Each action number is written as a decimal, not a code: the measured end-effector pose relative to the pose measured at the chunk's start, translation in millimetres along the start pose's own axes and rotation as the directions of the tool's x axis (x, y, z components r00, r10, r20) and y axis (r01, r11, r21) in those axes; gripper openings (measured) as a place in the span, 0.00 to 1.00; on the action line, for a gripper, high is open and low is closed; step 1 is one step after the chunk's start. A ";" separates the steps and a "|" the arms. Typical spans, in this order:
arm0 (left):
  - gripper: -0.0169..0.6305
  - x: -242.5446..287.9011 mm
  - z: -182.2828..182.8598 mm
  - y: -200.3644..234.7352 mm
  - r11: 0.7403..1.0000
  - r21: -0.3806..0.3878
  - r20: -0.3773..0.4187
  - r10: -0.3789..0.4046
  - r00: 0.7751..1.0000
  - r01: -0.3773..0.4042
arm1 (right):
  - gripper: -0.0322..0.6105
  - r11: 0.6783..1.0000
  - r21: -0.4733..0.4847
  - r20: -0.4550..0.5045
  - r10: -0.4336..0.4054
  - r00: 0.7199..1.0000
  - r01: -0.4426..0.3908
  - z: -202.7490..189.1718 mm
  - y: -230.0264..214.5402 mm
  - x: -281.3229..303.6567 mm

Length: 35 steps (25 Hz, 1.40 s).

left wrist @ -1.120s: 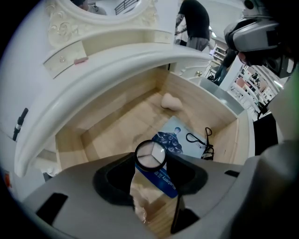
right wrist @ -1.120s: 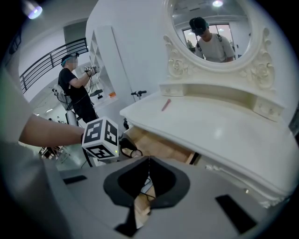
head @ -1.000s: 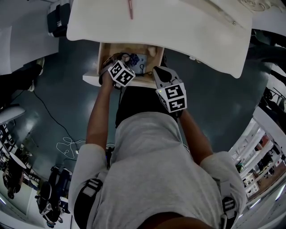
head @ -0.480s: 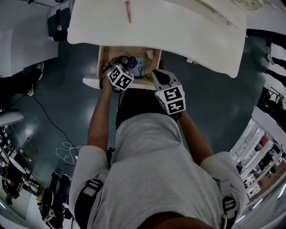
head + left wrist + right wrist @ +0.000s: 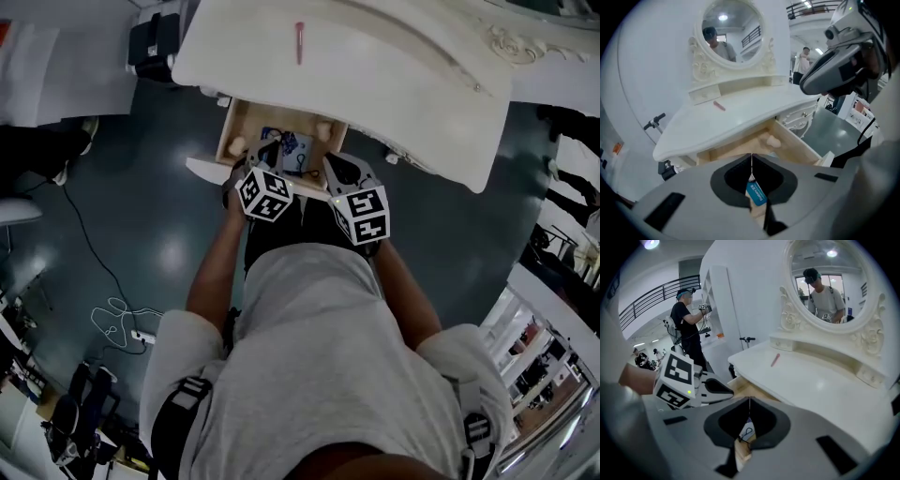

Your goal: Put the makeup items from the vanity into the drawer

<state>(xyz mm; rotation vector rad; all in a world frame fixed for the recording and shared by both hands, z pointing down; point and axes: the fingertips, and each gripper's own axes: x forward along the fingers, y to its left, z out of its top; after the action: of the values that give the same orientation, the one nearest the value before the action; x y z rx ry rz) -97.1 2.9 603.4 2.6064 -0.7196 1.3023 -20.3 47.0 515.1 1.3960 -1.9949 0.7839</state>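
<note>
The wooden drawer (image 5: 228,131) stands pulled out under the white vanity top (image 5: 394,75). In it lie a blue packet (image 5: 281,142), a beige sponge (image 5: 322,129) and a dark looped cord (image 5: 298,159). A pink stick (image 5: 299,42) lies alone on the vanity top, and the pink stick (image 5: 775,360) shows far ahead in the right gripper view. My left gripper (image 5: 265,157) hovers over the drawer's front edge. Its jaws are closing and meet in a thin line with nothing between them, above the blue packet (image 5: 757,193). Beside it my right gripper (image 5: 336,171) is shut and empty.
A round mirror (image 5: 732,28) with small shelves rises at the vanity's back. A side unit with little drawers (image 5: 801,117) stands to the right. A black box (image 5: 155,42) sits left of the vanity, and cables (image 5: 117,314) trail on the floor. A person (image 5: 689,329) stands behind.
My left gripper has drawn back from inside the drawer to its front edge. The right gripper has stayed beside it. The head view has swung, so more of the vanity top shows.
</note>
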 end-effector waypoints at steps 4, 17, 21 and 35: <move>0.05 -29.8 21.5 -6.5 0.976 -0.217 0.109 -0.007 0.994 0.030 | 0.07 0.999 -0.040 0.000 -0.002 1.000 0.002 11.2 -1.5 -3.3; 0.05 -84.1 61.0 21.8 0.915 -0.404 0.236 0.082 0.968 0.021 | 0.07 0.997 -0.039 0.055 -0.069 0.996 0.071 56.5 -2.5 -1.5; 0.05 -81.4 60.2 30.3 0.894 -0.447 0.231 0.106 0.967 0.009 | 0.07 0.998 -0.034 0.066 -0.059 0.996 0.062 66.7 -7.1 4.0; 0.05 -55.1 63.5 66.5 0.830 -0.554 0.157 0.178 0.971 -0.062 | 0.07 0.998 -0.051 0.034 0.025 0.999 -0.024 116.5 -39.2 65.5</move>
<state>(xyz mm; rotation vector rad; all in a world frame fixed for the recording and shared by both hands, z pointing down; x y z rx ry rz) -111.3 -56.7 515.5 2.2546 -1.1163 0.7046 -16.2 -90.2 491.6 1.3669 -2.0477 0.7191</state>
